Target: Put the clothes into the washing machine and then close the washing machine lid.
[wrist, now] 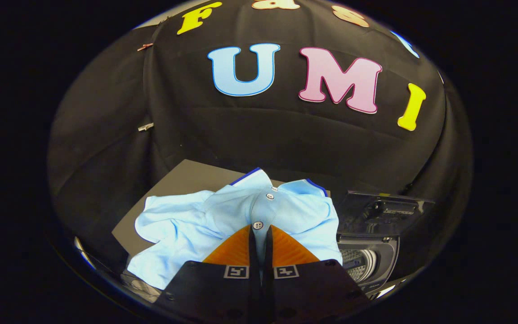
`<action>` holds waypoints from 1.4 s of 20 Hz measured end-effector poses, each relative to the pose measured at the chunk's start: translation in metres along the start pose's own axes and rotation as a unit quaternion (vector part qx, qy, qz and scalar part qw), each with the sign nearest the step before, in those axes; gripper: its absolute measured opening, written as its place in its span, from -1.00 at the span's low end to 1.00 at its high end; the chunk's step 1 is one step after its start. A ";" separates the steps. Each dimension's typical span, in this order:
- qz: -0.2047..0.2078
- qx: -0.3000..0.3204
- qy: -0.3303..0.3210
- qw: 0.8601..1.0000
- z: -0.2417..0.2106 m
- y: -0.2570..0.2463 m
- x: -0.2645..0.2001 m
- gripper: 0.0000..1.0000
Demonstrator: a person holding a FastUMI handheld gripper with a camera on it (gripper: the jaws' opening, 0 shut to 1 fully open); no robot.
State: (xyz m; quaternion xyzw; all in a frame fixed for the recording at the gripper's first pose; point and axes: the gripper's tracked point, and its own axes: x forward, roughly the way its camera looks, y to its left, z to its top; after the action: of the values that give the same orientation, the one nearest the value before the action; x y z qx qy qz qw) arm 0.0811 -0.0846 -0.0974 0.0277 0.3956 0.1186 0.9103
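A light blue polo shirt (187,220) with a dark blue collar edge and white buttons hangs bunched over my gripper (259,231). Its button placket is pinched between the two orange fingers (234,249), which are shut on the fabric. The shirt is lifted above a dark grey tabletop (187,180). To the right of the fingers and lower down stands a small washing machine (367,261) with its lid (382,209) raised upright, so the metal drum shows inside.
Black cloth forms the booth wall behind the table and machine. A patterned bit of cloth (144,288) peeks out below the shirt's left side.
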 end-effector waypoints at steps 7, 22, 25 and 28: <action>0.077 0.013 0.018 0.997 -0.003 -0.063 -0.012 -0.89; 0.096 0.029 0.017 0.995 -0.040 -0.211 -0.042 -0.89; 0.084 0.038 0.014 0.996 -0.042 -0.240 -0.042 -0.89; 0.059 0.052 0.014 0.997 -0.048 -0.271 -0.039 -0.89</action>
State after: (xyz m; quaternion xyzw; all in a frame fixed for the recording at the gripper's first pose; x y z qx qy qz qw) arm 0.0730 -0.3589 -0.1414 0.0970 0.4118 0.1513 0.8934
